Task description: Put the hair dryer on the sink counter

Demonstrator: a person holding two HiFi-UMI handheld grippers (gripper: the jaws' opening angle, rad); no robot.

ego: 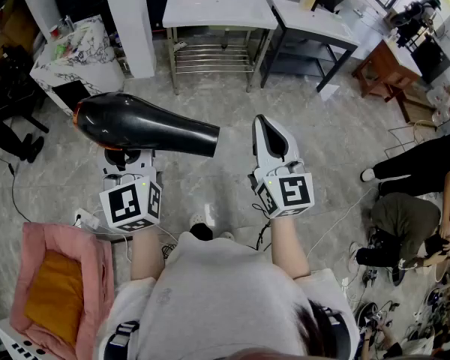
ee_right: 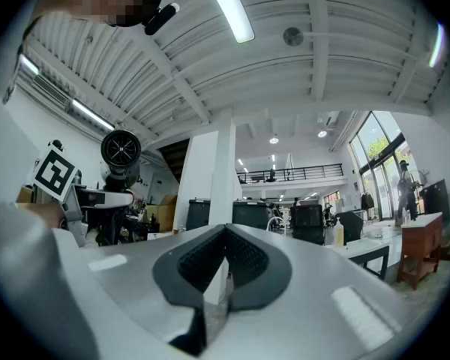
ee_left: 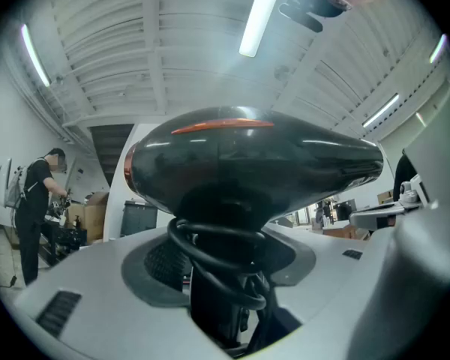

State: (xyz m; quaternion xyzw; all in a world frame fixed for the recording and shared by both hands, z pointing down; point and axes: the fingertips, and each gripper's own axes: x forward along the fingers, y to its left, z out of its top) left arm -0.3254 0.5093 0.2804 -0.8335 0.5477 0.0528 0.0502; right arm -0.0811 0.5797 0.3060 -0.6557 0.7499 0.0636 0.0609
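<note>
Black glossy plastic hair dryer is riding well short of the white sink surface, since the fingers of your left gripper are pinching its cord-wrapped handle while those of your right gripper are resting pressed together, empty.

The hair dryer, glossy black with an orange ring at its rear, is lying level in the air, nozzle pointing to 3 o'clock in the head view. Its handle is hanging down with the black cord looping round it, and the left gripper is clamping that handle. The sink counter, white-topped, is standing well apart at 12 o'clock.
</note>
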